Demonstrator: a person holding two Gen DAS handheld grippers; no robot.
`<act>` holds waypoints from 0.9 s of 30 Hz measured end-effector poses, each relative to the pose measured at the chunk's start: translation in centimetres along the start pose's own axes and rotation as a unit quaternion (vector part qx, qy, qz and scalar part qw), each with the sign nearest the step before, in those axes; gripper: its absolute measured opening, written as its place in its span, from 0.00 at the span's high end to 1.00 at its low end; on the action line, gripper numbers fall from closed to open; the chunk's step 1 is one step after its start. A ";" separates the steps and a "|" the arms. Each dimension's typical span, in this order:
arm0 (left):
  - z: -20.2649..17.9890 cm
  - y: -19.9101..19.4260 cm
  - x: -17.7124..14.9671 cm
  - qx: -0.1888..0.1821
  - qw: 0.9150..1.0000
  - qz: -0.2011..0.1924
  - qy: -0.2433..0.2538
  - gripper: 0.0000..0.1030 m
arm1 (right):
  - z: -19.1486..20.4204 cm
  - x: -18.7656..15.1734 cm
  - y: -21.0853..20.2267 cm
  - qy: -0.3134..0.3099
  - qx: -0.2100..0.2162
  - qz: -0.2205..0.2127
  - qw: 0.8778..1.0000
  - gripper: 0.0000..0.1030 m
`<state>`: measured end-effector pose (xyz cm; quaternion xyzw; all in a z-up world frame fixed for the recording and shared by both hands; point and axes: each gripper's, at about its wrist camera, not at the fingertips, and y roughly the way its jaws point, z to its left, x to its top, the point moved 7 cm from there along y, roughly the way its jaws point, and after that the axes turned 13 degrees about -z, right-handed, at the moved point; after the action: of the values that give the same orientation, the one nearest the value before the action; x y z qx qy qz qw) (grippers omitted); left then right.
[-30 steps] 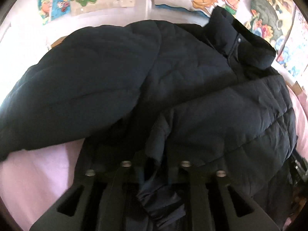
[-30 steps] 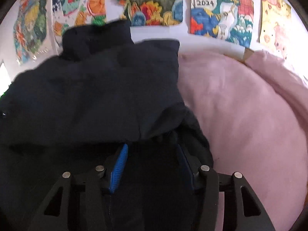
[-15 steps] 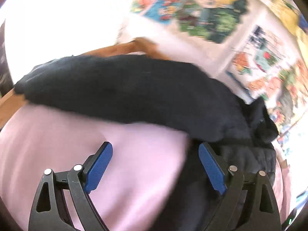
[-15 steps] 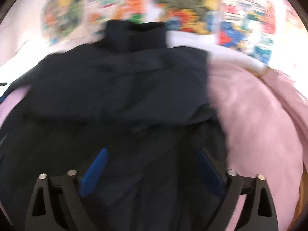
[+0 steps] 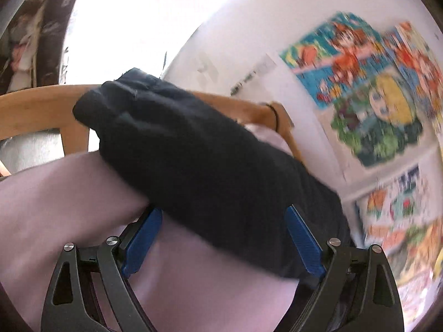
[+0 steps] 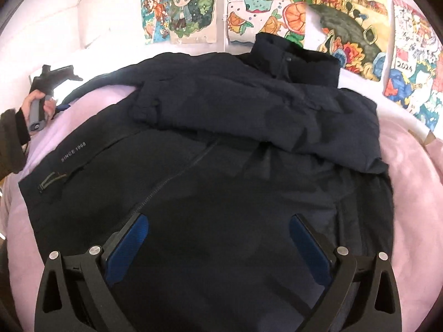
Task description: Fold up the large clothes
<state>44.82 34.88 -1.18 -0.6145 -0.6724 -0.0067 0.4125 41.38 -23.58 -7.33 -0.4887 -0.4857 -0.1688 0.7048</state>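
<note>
The jacket [image 6: 221, 166] is lying front-up on the pink sheet [image 6: 409, 207], collar [image 6: 293, 55] toward the wall of drawings [image 6: 346, 19], with one sleeve folded across the chest [image 6: 249, 110]. I am holding my right gripper [image 6: 218, 246] over the lower front, jaws spread wide, blue pads [image 6: 130, 243] gripping nothing. I am holding my left gripper [image 5: 221, 238] low over the sheet [image 5: 193, 276] at the jacket's other sleeve [image 5: 193, 152], which is stretching out toward the wooden bed frame [image 5: 33, 110]. Its jaws are also standing wide apart, with the sleeve lying between and beyond the blue pads [image 5: 141, 238], not clamped. In the right wrist view, my left hand [image 6: 38, 108] is gripping the tool handle beside the jacket.
</note>
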 end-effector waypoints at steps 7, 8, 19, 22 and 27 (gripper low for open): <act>0.4 0.3 2.4 0.002 0.999 -0.031 -0.022 0.93 | -0.4 2.1 1.0 0.037 -0.014 0.006 0.999 0.00; -0.4 -0.4 2.6 -0.006 0.999 -0.046 -0.001 0.94 | -0.7 2.8 1.0 0.046 -0.017 -0.002 0.999 0.00; -21.5 -13.4 -5.9 -0.227 0.855 -0.194 0.424 0.95 | -4.8 9.6 -1.8 0.143 -0.047 -0.125 0.981 0.00; -25.5 -14.9 -12.4 -0.288 0.798 -0.165 0.503 0.95 | -7.3 9.5 -3.0 0.177 -0.066 -0.139 0.972 0.00; -28.4 -13.3 -24.4 -0.345 0.731 -0.040 0.588 0.95 | -12.5 7.0 -4.5 0.246 -0.098 -0.154 0.952 0.00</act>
<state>46.92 -3.07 10.47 -0.5607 -0.2711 -0.6145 0.4844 47.98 -34.67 0.33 -0.4180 -0.3477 -0.4375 0.7163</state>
